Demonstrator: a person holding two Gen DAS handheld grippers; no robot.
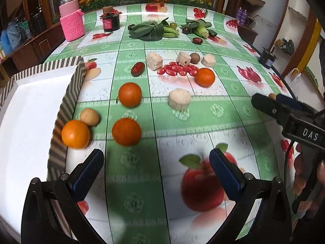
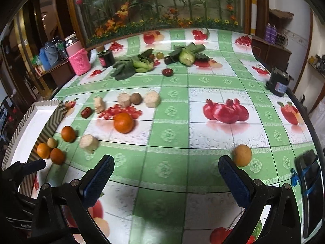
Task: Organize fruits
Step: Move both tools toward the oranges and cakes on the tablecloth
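Note:
Several oranges lie on the fruit-print tablecloth: two point(image 1: 75, 133) point(image 1: 126, 131) just beyond my open left gripper point(image 1: 158, 172), another point(image 1: 130, 94) farther on, and one point(image 1: 205, 77) at mid-table. A small tan fruit point(image 1: 89, 117) touches the nearest orange beside the striped-rim white box point(image 1: 75, 85). A red date point(image 1: 137, 69) lies past them. My right gripper point(image 2: 166, 181) is open and empty. A tan round fruit point(image 2: 242, 155) sits just beyond its right fingertip point(image 2: 225, 162). In the left wrist view the right gripper point(image 1: 268, 98) shows at the right edge.
Pale cut chunks point(image 1: 179, 99) point(image 1: 154, 61) and a brown kiwi point(image 1: 195, 58) lie mid-table. Leafy greens point(image 1: 150, 30), corn point(image 1: 201, 30) and dark plums sit at the back. A pink knitted jar point(image 1: 72, 23), a dark jar point(image 1: 110, 21) and a black device point(image 2: 279, 82) stand near the edges.

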